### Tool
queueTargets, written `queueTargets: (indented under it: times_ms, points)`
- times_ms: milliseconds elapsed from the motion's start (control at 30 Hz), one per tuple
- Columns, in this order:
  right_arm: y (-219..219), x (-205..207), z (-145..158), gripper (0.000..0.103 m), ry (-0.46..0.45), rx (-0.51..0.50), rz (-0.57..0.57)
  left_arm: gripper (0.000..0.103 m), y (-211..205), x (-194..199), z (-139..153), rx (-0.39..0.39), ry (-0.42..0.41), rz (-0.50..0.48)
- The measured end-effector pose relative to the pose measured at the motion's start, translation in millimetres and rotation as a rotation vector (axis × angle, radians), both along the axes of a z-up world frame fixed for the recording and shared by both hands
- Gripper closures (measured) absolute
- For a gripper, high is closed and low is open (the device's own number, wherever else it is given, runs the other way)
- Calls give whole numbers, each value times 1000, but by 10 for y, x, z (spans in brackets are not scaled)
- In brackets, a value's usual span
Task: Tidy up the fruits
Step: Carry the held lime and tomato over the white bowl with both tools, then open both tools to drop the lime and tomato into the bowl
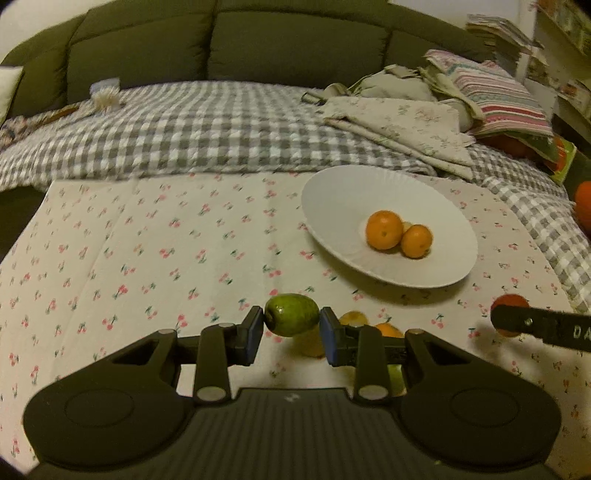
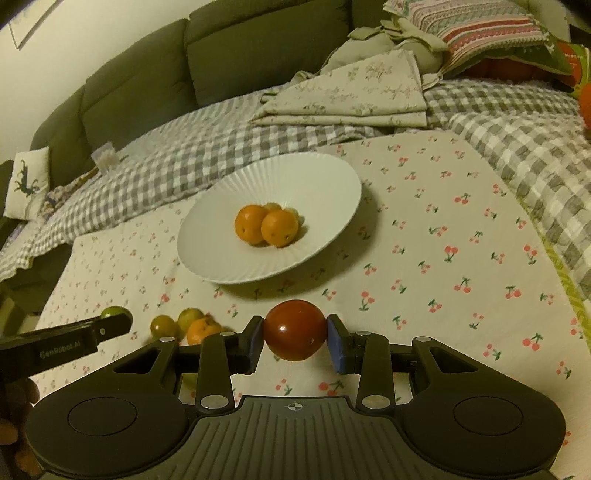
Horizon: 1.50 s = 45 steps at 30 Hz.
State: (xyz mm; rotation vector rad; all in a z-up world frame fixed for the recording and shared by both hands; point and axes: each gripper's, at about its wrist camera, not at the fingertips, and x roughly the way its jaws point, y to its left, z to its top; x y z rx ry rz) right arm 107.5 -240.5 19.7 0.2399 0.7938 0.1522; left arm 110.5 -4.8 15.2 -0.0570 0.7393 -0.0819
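Cherry-print cloth (image 1: 155,258) covers the near surface, laid flat. Behind it lies a grey-and-white checked blanket (image 1: 192,133), rumpled along its front edge. Folded beige floral linen (image 1: 399,125) rests on the blanket at the right, with a striped pink cushion (image 1: 506,99) just beside it. An olive-green sofa back (image 1: 229,48) runs behind. A small white embroidered pillow (image 2: 27,181) stands at the sofa's left end. Stacked papers (image 1: 495,31) sit far right, blurred.
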Motion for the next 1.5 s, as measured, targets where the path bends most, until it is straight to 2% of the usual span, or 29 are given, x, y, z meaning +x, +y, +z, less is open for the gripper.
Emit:
queueTargets:
  times_ms: [233,467,767,867,967,1100,1233,1500]
  points:
    - [-67,53,83,68,-37,9,-17,71,-150,80,65,39,-59,-64]
    - [-107,107,144,68,-77,-25,-31,71,-331,176,105,77,-138,-177]
    - [-72,302,155,68,-117,-30,0,71,-515,345,7,76,-157,-281]
    - [-30,391,137,68,-124,-28,20,71,-535,421,-29,69,-153,-293]
    - [11,474,104,68,-122,-20,45,71,-524,541,-84,22,-120,-294]
    - [72,565,19,68,-99,-6,70,71,-548,631,-166,59,-123,-291]
    - [115,629,-35,68,-94,-11,77,71,-533,697,-204,38,-116,-294]
    - [155,743,-126,67,-83,11,81,69,-588,765,-259,61,-125,-306]
